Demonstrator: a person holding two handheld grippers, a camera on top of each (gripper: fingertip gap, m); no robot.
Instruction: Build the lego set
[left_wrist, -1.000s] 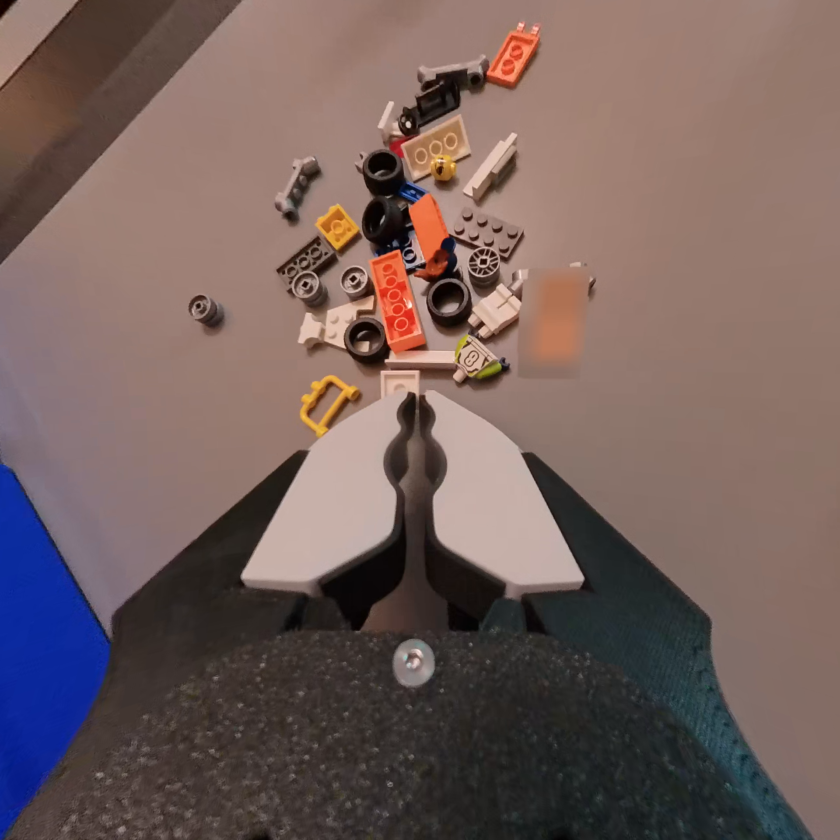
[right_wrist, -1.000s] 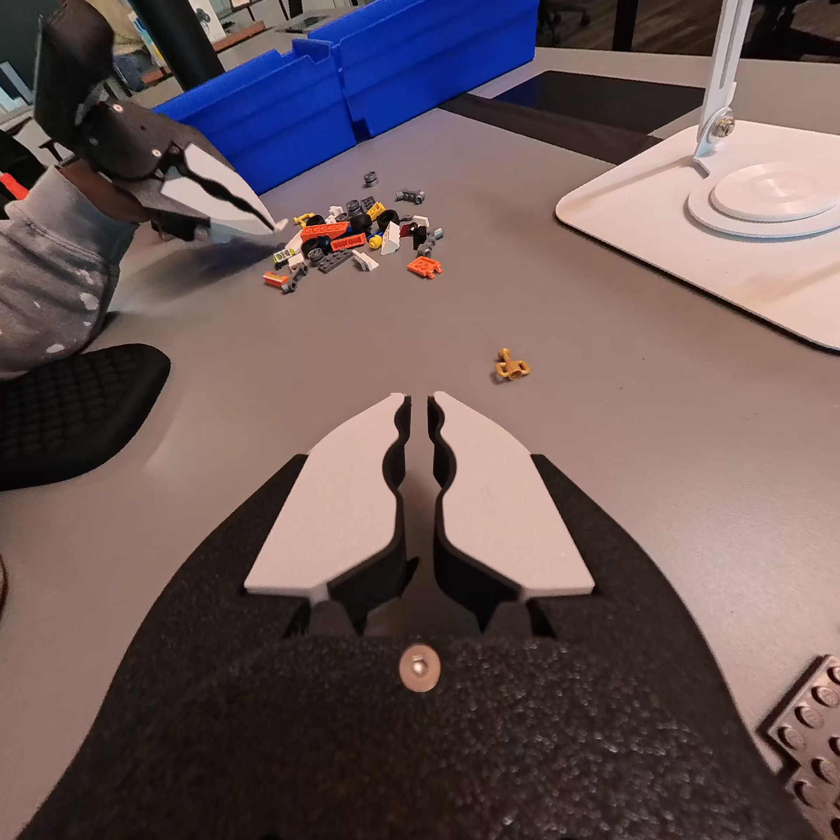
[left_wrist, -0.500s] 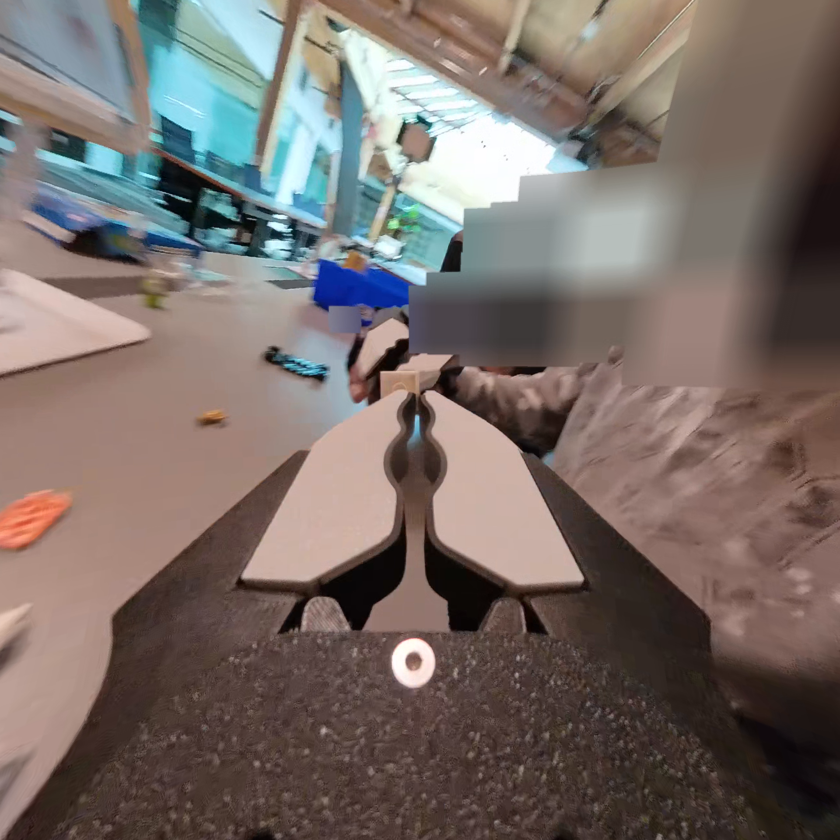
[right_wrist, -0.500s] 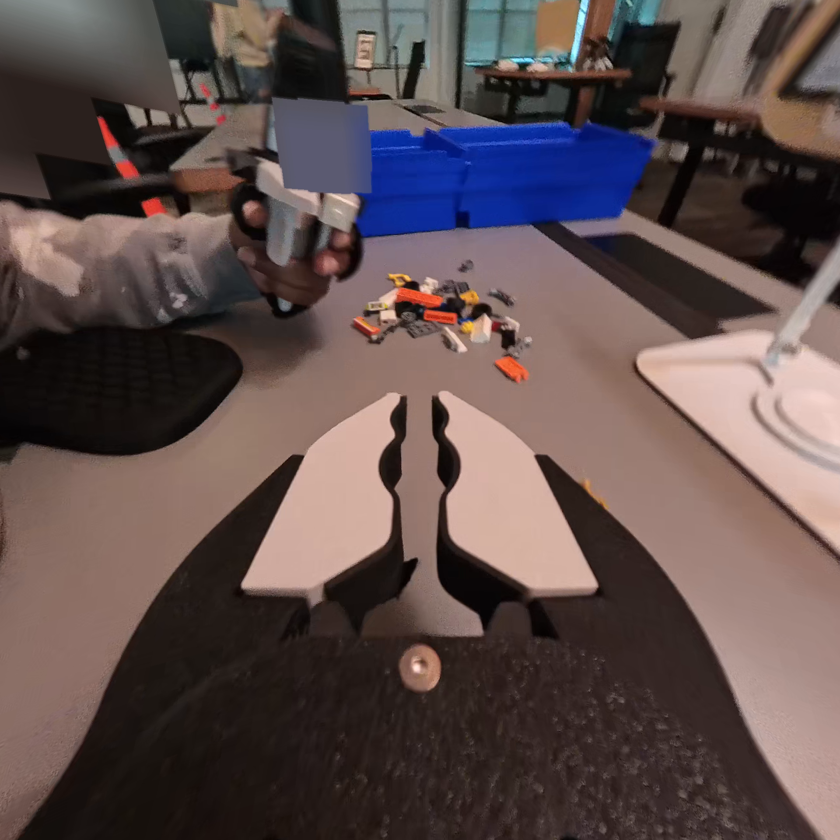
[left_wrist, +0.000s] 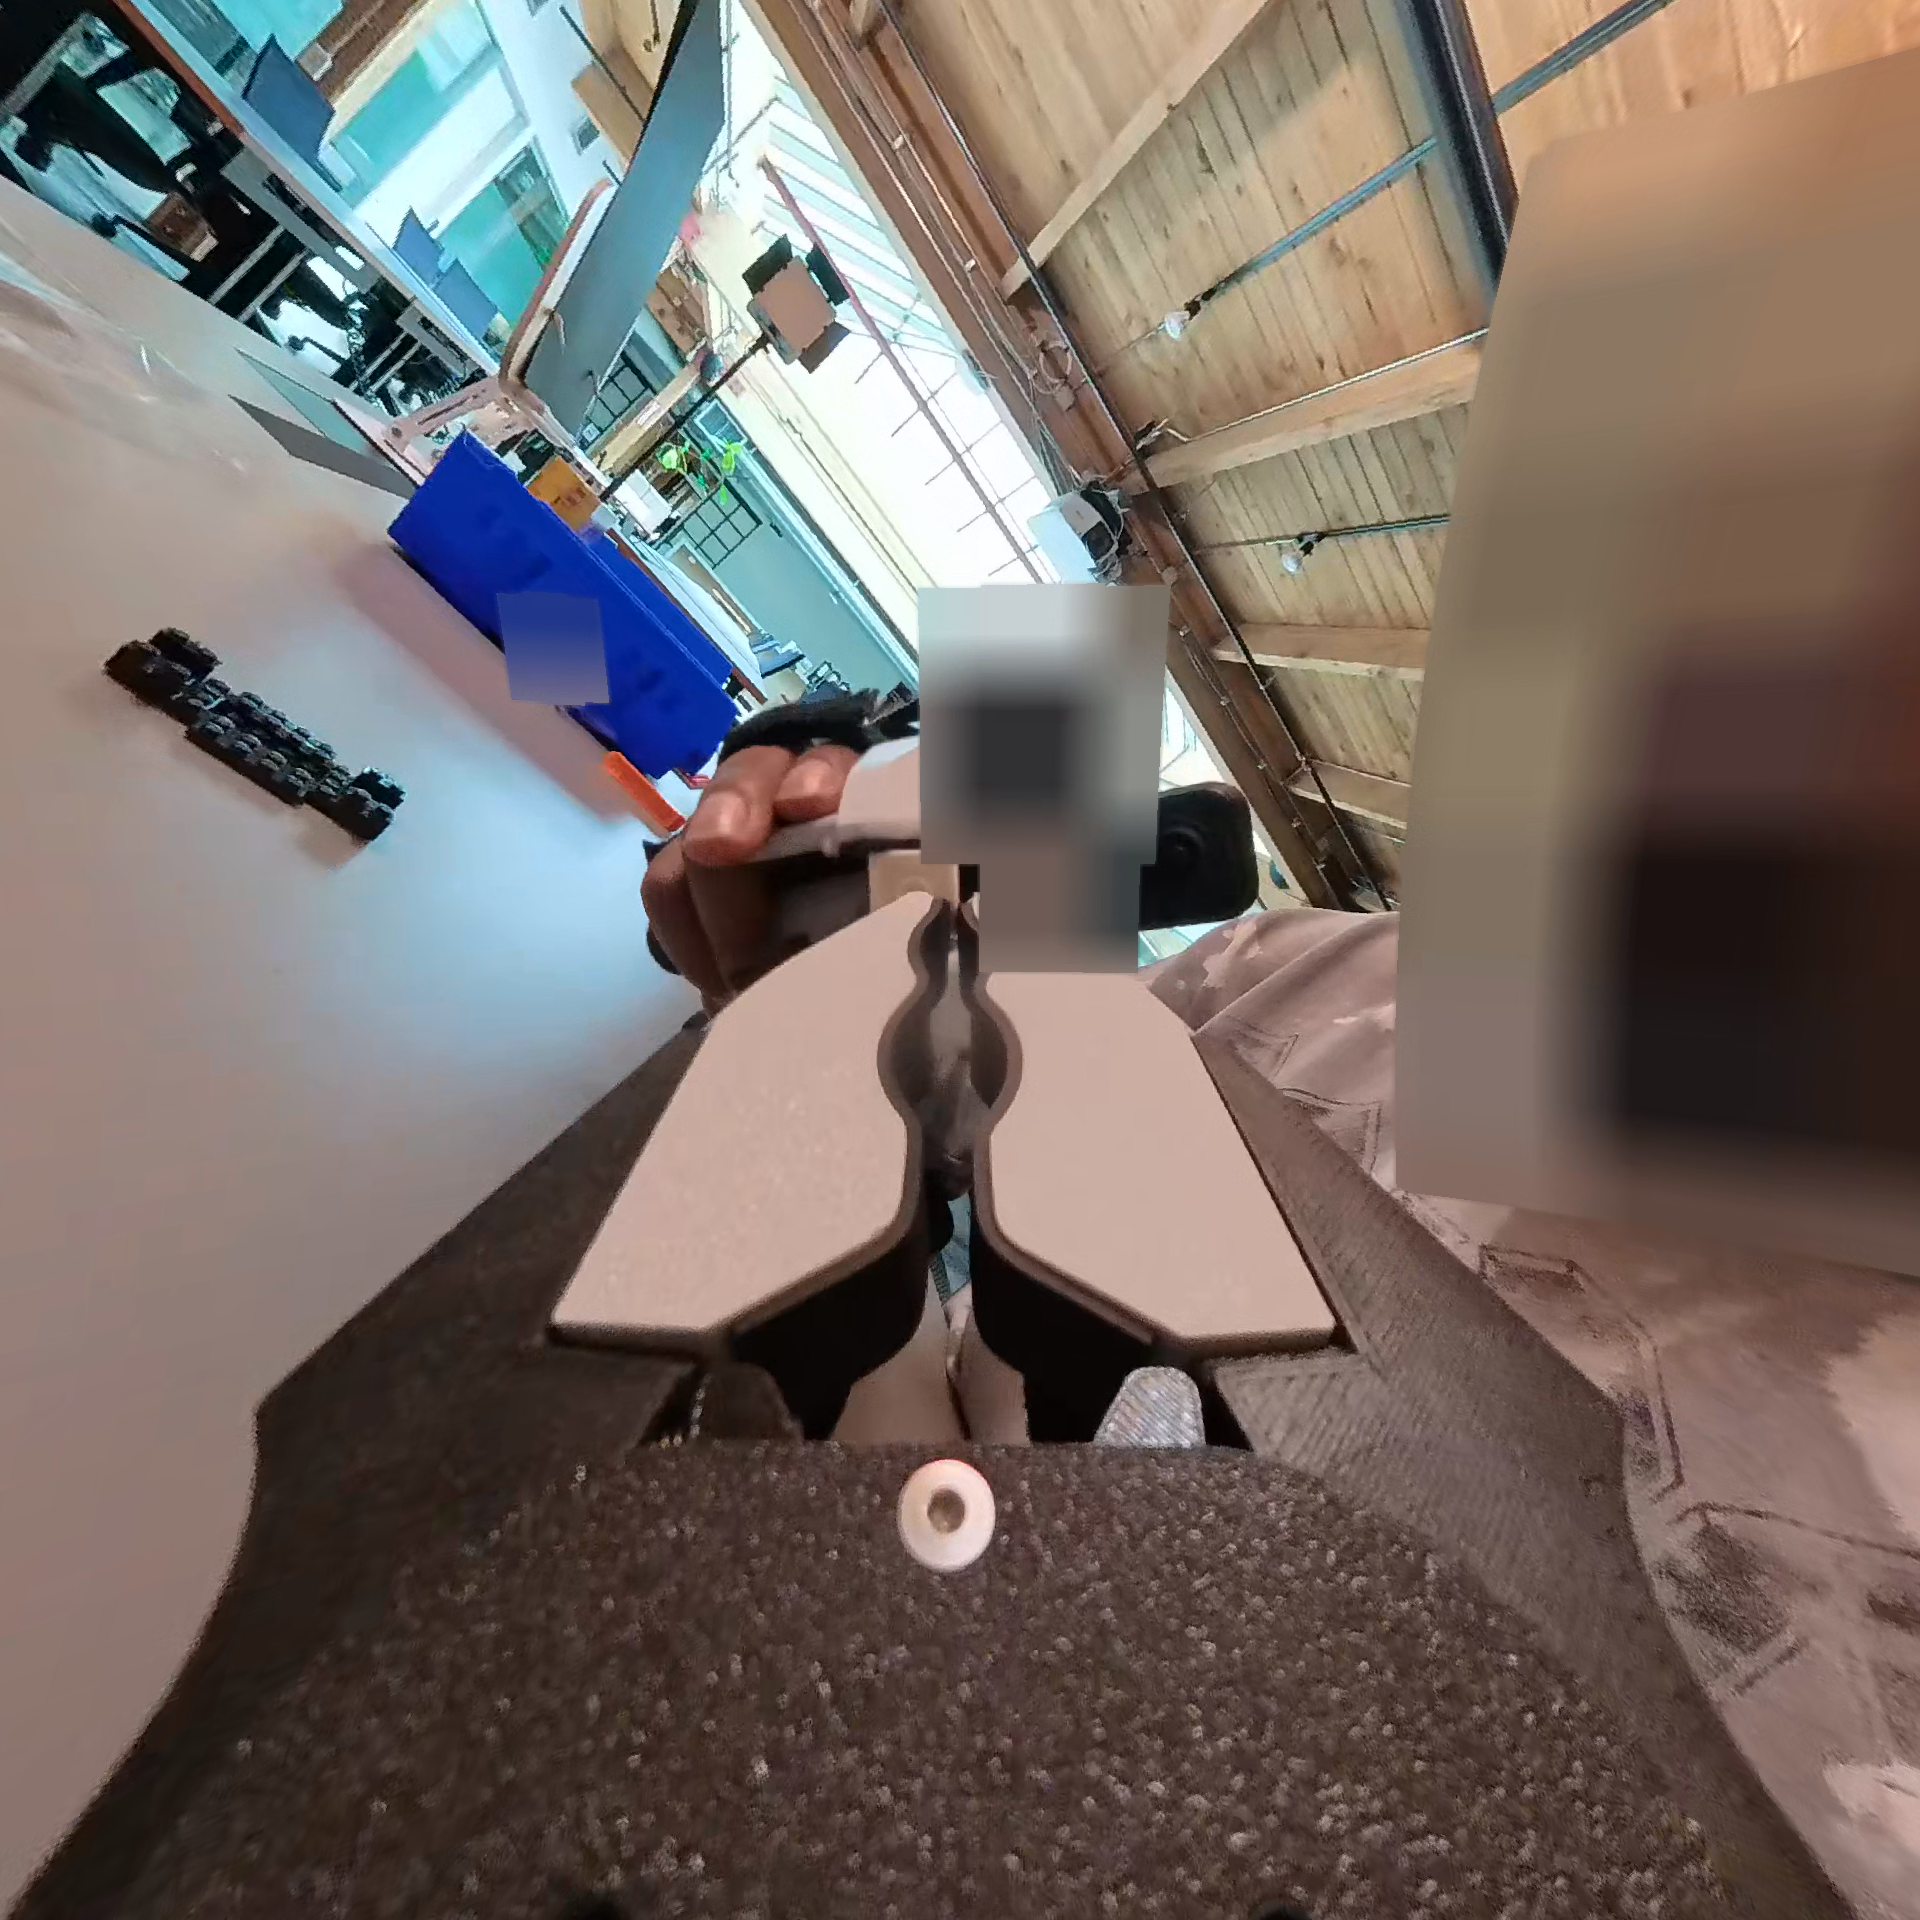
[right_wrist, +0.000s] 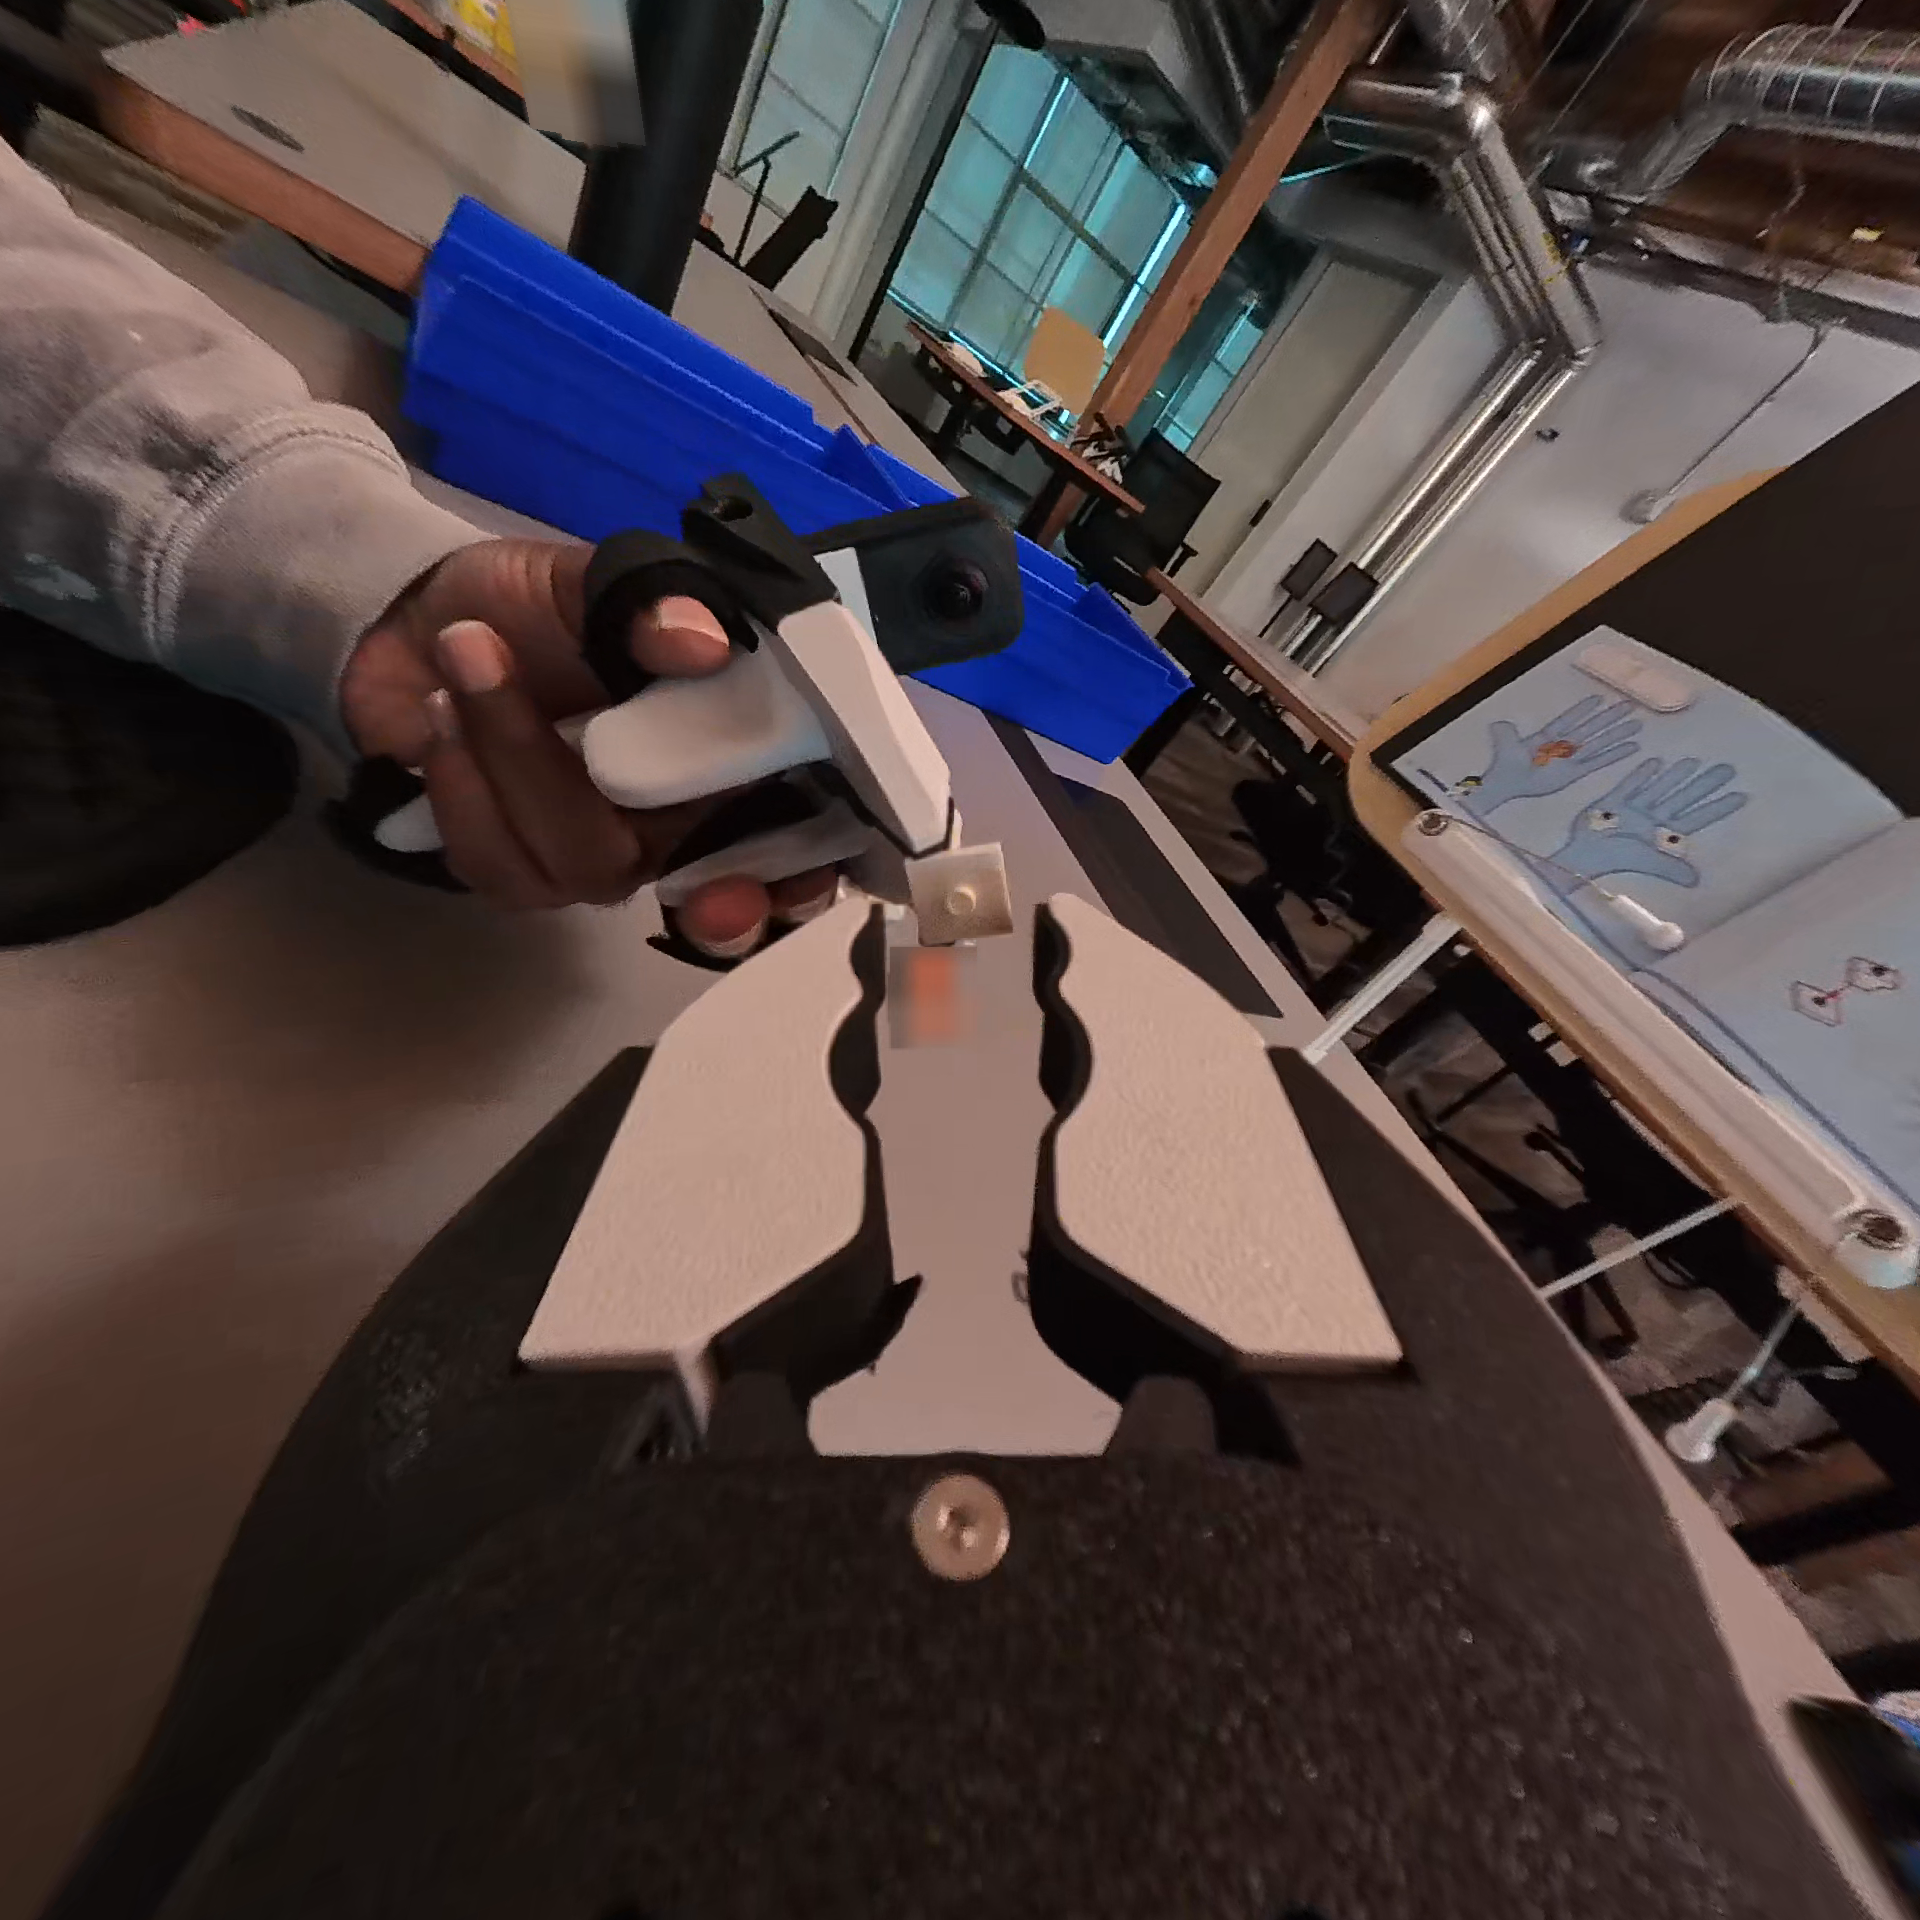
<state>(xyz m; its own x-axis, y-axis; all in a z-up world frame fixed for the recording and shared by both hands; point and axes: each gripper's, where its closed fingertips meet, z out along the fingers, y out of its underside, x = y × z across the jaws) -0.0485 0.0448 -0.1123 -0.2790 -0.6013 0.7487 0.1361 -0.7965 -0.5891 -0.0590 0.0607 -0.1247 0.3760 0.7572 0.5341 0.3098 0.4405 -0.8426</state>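
Since second ago, we lifted both grippers off grey table (right_wrist: 208, 1091); left one swung away from brick pile, right one spread wider.

Left gripper (right_wrist: 940, 847) pinched tight on small white plate (right_wrist: 964, 896), holding only its corner, plate jutting past tips, raised in air.

Right gripper (right_wrist: 956, 914) spread apart, empty, plate just ahead of its tips.

Black studded assembly (left_wrist: 255, 732) lies on table, well apart.

Risks, our judgement:
- thin corner hold; plate may pivot or pop out when right tips close
- early left release drops plate
- skewed regrip spoils stud alignment
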